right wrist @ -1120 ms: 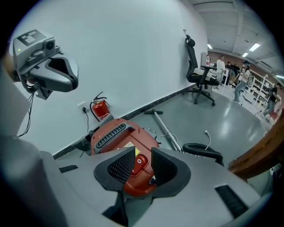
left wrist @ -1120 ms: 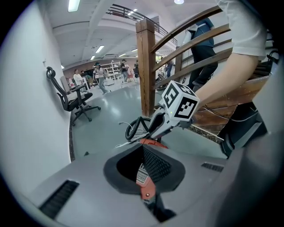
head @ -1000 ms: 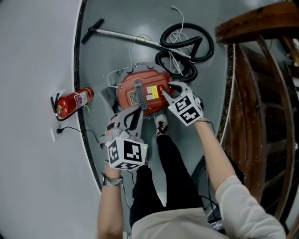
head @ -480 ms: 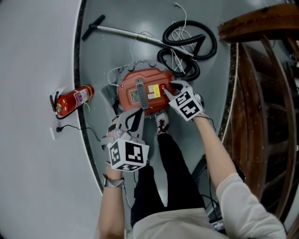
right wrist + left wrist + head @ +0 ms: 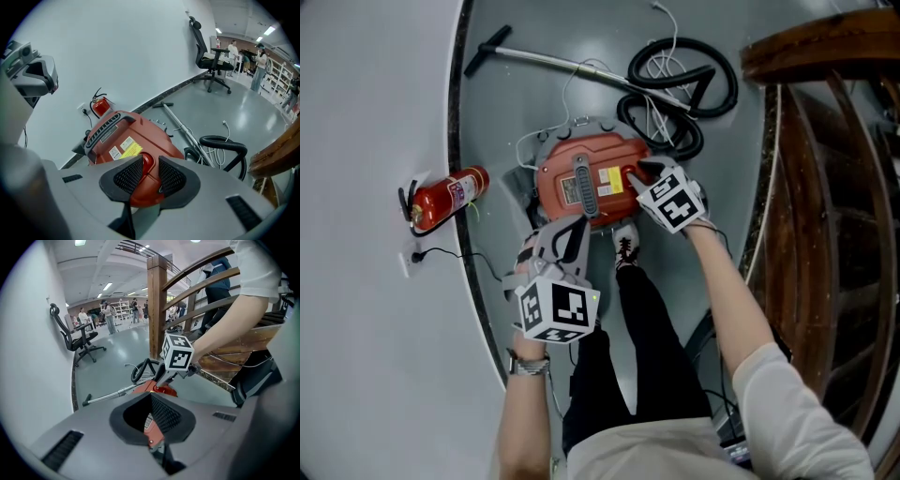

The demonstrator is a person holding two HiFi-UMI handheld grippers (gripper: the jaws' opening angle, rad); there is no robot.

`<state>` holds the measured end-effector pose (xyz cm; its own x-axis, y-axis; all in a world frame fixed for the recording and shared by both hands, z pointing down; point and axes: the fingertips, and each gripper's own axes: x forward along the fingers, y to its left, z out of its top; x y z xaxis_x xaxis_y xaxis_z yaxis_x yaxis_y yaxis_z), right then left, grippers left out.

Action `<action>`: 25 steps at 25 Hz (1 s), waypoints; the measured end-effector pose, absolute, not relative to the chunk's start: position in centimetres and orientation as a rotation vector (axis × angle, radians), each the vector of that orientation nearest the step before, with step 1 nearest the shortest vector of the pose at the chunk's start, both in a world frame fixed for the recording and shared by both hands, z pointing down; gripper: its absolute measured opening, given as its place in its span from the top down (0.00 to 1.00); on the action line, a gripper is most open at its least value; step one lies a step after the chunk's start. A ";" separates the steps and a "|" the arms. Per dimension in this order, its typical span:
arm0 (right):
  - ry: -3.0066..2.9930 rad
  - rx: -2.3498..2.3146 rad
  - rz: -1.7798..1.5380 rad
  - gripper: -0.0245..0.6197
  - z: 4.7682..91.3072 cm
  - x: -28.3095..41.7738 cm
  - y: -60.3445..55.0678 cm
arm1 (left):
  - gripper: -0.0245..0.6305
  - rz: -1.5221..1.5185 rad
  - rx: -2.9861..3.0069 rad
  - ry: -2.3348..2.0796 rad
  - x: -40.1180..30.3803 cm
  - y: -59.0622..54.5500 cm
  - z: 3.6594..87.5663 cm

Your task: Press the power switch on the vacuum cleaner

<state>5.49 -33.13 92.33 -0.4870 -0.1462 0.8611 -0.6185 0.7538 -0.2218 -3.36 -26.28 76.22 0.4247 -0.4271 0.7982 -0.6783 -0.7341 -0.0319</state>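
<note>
The red vacuum cleaner [image 5: 581, 178] lies on the grey floor just ahead of the person's shoe. My right gripper [image 5: 635, 174] rests its tips on the cleaner's right end, and only a narrow slit shows between its jaws. In the right gripper view the round red power switch [image 5: 147, 162] sits right between the pads, on the red body [image 5: 126, 136]. My left gripper [image 5: 569, 232] hangs above the cleaner's near edge with nothing in it, jaws close together. From the left gripper view, the right gripper [image 5: 158, 382] touches the red top [image 5: 165, 390].
A black hose [image 5: 675, 94] and metal wand [image 5: 553, 64] lie coiled beyond the cleaner. A fire extinguisher [image 5: 445, 202] and a wall socket [image 5: 417, 258] are at the curved wall on the left. A wooden railing [image 5: 825, 187] stands on the right. An office chair [image 5: 211, 58] is farther off.
My right gripper has moved a little forward and down onto the cleaner's right end. The left gripper has stayed where it was.
</note>
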 end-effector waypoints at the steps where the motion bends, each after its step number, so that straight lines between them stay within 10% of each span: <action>1: -2.029 0.576 0.650 0.78 92.4 5.5 -33.1 | 0.96 1.209 2.388 -0.953 -3.3 -26.3 76.3; 25: -2.011 0.621 0.787 0.78 93.1 5.5 -33.3 | 0.96 1.204 2.395 -0.925 -2.5 -25.7 76.8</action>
<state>5.51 -33.32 93.11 -0.5018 -0.1288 0.8553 -0.6750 0.6767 -0.2941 -2.48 -25.74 76.85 0.4401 -0.4106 0.7985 -0.6661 -0.7457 -0.0163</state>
